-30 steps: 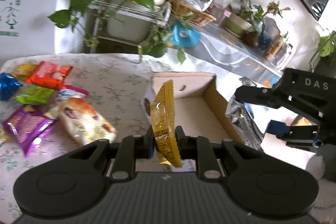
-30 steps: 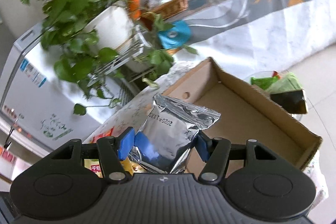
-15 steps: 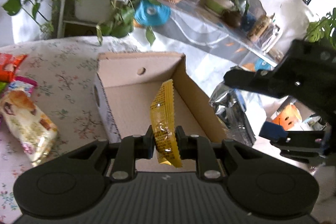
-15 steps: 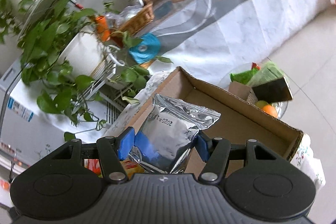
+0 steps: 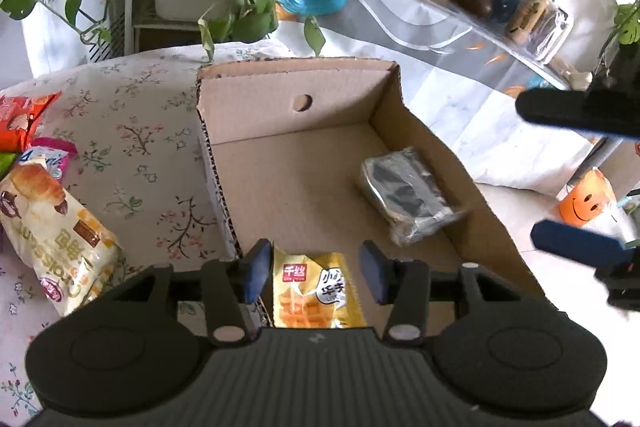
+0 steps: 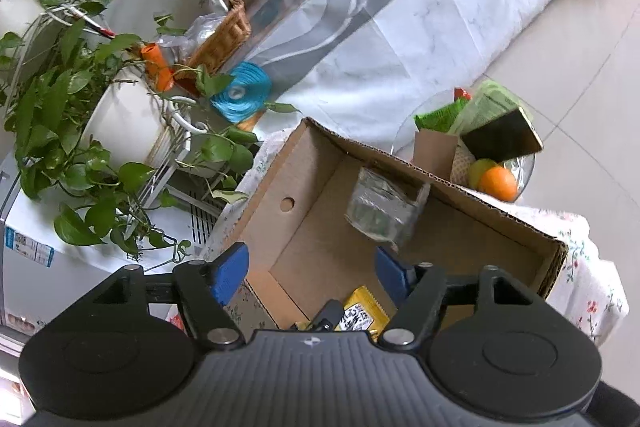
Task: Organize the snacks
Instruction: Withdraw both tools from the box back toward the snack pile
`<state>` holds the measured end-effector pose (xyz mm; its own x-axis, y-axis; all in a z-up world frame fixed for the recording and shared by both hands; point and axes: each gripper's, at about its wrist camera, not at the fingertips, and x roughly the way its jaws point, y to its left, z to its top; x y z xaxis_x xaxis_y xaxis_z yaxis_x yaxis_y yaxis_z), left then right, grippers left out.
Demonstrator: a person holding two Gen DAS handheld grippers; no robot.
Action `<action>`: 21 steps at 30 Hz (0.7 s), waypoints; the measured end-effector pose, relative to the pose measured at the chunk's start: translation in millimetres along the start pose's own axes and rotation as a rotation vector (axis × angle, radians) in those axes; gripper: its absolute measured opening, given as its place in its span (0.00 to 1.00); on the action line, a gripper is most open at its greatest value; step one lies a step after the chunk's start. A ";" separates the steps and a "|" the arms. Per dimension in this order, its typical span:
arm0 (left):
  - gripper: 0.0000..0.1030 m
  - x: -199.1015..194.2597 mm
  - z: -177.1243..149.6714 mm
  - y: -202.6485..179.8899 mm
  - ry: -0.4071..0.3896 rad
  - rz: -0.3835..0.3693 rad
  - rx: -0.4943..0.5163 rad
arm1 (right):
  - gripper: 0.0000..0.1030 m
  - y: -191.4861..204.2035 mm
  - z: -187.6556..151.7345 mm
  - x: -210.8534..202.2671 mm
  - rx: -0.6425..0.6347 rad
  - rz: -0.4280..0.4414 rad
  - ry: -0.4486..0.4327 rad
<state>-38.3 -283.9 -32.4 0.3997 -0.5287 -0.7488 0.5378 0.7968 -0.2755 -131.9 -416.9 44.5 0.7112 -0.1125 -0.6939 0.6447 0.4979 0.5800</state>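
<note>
Yellow snack packet [image 5: 310, 291]: lies flat at the near end of the cardboard box [image 5: 304, 83], between the blue pads, touching neither.
Silver packet [image 5: 408, 195]: against the box's right wall, blurred.
Left gripper [image 5: 314, 271]: jaws opening, released.
Right gripper [image 6: 310, 271]: jaws opening, nothing between them, over the box.
Around: bread bag [image 5: 56, 235] and other packets on the flowered cloth [image 5: 136, 139] left of the box.
Open room: the box's middle floor is bare; its walls hem both packets.
</note>
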 end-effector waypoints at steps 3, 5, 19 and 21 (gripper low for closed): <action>0.47 0.4 1.9 2.6 0.000 0.014 0.022 | 0.74 -6.1 2.6 3.4 0.033 -0.013 0.014; 0.47 0.0 2.3 5.5 -0.004 0.026 0.023 | 0.75 -8.4 5.0 4.3 0.028 -0.033 0.010; 0.49 -7.4 0.5 15.8 -0.002 0.013 0.013 | 0.53 -7.5 7.9 62.0 -0.359 -0.340 0.063; 0.49 -8.7 0.5 19.8 0.001 0.010 0.016 | 0.50 -4.1 6.2 65.8 -0.396 -0.355 0.061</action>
<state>-30.8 -263.7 -31.1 0.4040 -0.5205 -0.7522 0.5458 0.7971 -0.2584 -86.0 -431.7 -0.9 0.4432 -0.2888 -0.8486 0.6791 0.7261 0.1076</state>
